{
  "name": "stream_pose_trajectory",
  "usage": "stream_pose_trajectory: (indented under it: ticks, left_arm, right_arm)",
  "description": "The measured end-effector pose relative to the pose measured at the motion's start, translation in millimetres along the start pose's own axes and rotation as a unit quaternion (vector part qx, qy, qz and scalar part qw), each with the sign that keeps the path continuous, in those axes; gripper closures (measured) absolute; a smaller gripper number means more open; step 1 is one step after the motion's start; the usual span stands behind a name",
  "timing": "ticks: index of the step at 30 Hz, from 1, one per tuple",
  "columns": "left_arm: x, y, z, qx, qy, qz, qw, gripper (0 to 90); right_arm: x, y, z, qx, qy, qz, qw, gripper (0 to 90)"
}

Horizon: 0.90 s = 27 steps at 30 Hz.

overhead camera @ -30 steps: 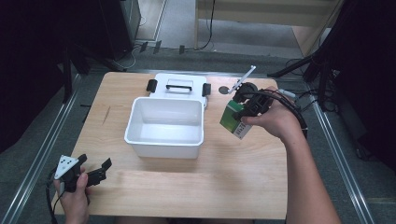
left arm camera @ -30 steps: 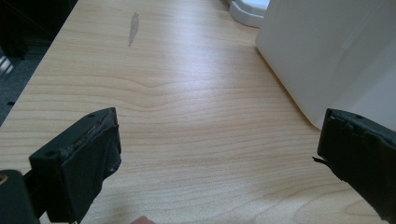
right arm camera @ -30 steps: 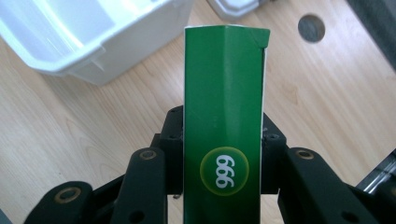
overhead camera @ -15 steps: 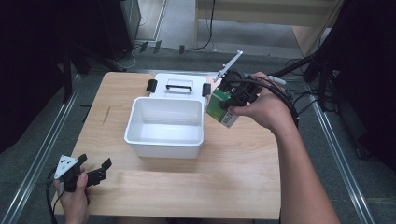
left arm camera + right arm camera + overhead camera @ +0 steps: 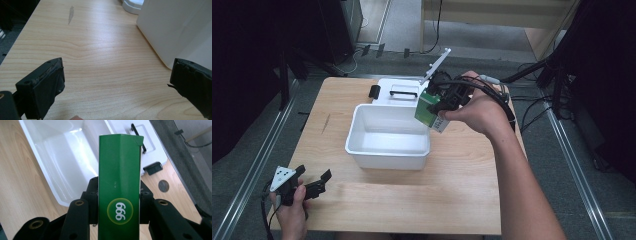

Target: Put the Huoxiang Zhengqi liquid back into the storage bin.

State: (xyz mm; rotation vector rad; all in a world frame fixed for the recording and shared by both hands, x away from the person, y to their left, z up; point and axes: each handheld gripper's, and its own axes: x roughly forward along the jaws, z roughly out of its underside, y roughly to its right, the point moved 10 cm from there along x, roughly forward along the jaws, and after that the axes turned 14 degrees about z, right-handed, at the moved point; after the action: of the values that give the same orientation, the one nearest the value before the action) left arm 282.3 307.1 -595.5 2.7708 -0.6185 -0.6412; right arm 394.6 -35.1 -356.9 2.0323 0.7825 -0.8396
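- Lower left of the high view: my left gripper (image 5: 314, 182) rests released on the pale wooden table (image 5: 462, 200).
- Centre: the white rectangular plastic tub (image 5: 388, 135).
- Upper centre: my right gripper (image 5: 439, 102) grasps the green cardboard box (image 5: 428, 111) over the tub's right rim.
- Top: grey floor (image 5: 402, 30), cables.
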Motion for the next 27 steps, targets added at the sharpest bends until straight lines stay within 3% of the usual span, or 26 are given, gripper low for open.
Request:
stream_pose_trajectory:
  ticks: [4, 7, 11, 13, 17, 20, 22, 23, 24, 26, 27]
  left_arm:
    - [0.1, 0.0, 0.0, 0.000, 0.000, 0.000, 1.0000, 0.0]
    - [0.0, 0.0, -0.1, 0.000, 0.000, 0.001, 1.0000, 0.0]
    - [-0.1, 0.0, 0.0, 0.000, 0.000, 0.001, 1.0000, 0.1]
    - [-0.1, 0.0, -0.1, 0.000, 0.001, 0.002, 1.0000, 0.0]
    - [-0.1, -0.2, -0.1, 0.000, 0.001, 0.001, 1.0000, 0.1]
    - [0.2, -0.1, -0.3, -0.001, 0.002, 0.001, 1.0000, 0.0]
    - [0.1, -0.1, -0.3, -0.002, 0.002, 0.001, 1.0000, 0.0]
    - [0.2, -0.1, -0.3, -0.002, 0.002, 0.001, 1.0000, 0.1]
    - [0.2, -0.1, -0.3, -0.001, 0.002, 0.001, 1.0000, 0.0]
    - [0.2, 0.0, -0.3, -0.002, 0.002, 0.002, 1.0000, 0.1]
    - [0.1, -0.2, -0.3, -0.001, 0.002, 0.002, 1.0000, 0.1]
  right_arm:
    - [-1.9, -9.0, -10.7, -0.023, 0.023, -0.019, 0.9993, 64.6]
    - [-3.5, -19.8, -17.3, -0.053, 0.044, -0.050, 0.9964, 64.6]
    - [-2.6, -33.9, -21.4, -0.110, 0.071, -0.080, 0.9882, 64.6]
    - [0.5, -38.2, -20.6, -0.136, 0.069, -0.084, 0.9848, 64.6]
    - [9.0, -47.0, -18.0, -0.198, 0.072, -0.088, 0.9736, 64.4]
    - [13.3, -53.3, -17.0, -0.218, 0.074, -0.099, 0.9682, 64.3]
    - [15.9, -54.6, -17.2, -0.225, 0.075, -0.099, 0.9665, 64.3]
    - [17.4, -55.4, -16.4, -0.221, 0.069, -0.099, 0.9679, 64.3]
    - [19.5, -55.5, -16.9, -0.225, 0.070, -0.100, 0.9667, 64.3]
    - [22.8, -54.7, -16.1, -0.224, 0.064, -0.095, 0.9679, 64.2]
    - [25.3, -55.1, -16.8, -0.227, 0.067, -0.099, 0.9665, 64.2]
